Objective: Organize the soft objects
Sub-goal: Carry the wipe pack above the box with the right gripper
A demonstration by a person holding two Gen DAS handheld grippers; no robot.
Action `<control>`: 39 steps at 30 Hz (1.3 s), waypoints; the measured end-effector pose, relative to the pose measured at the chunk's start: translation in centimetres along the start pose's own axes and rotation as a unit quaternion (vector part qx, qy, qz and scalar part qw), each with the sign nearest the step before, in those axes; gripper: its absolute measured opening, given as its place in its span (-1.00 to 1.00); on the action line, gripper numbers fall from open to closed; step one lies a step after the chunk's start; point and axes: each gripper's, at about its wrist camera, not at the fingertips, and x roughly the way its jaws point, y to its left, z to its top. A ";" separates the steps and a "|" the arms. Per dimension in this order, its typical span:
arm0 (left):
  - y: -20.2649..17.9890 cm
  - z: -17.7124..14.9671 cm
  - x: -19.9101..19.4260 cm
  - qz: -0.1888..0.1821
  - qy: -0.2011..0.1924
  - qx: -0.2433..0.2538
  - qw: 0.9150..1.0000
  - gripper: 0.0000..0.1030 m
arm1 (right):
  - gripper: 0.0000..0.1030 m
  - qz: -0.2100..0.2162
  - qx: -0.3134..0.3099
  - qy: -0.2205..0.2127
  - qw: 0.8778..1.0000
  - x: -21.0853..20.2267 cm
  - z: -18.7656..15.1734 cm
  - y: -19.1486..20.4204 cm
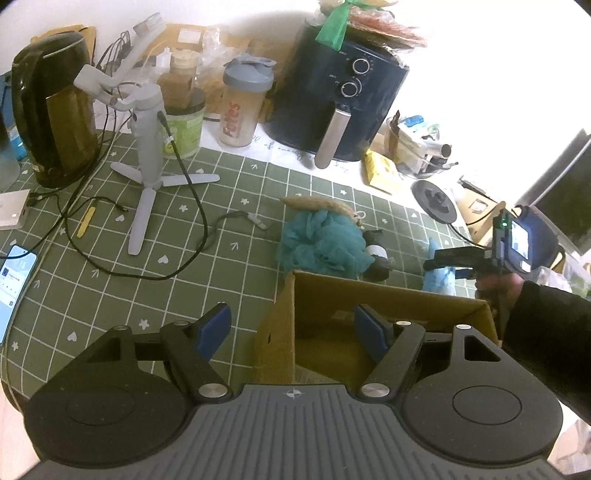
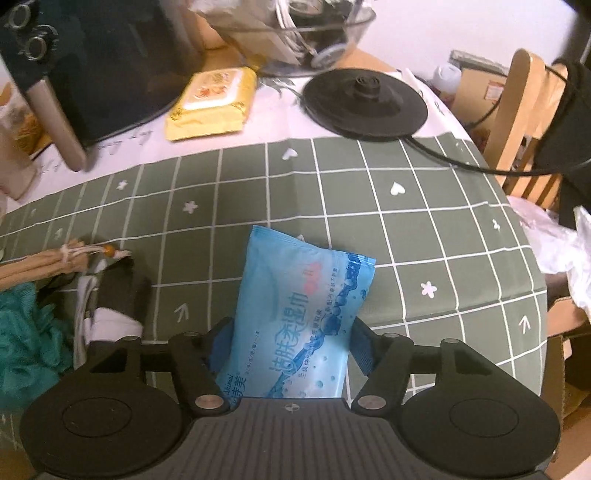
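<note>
A green tablecloth (image 1: 122,295) with a white grid, small hearts and flowers covers the counter, with a white cloth (image 2: 280,122) beyond it toward the back. A pale wall (image 1: 240,11) rises behind the clutter. Strong, washed-out light (image 1: 517,74) floods the upper right of the left view. A light wooden chair (image 2: 524,122) stands just beside the counter's edge.

"fortes" in red on the shaker bottle (image 1: 242,107), "Shimei" and Chinese print on the blue wipes pack (image 2: 299,317)
</note>
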 end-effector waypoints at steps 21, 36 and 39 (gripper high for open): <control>1.5 2.0 0.3 -0.044 -0.017 0.042 0.998 0.42 | 0.32 0.064 -0.031 -0.043 0.997 -9.1 -4.0 0.4; 1.3 4.1 2.1 -0.073 -0.018 0.083 0.994 0.42 | 0.29 0.080 -0.025 -0.085 0.993 -14.9 -6.0 0.3; 1.0 4.5 2.6 -0.074 -0.016 0.095 0.993 0.42 | 0.29 0.083 -0.033 -0.098 0.991 -16.0 -6.2 0.2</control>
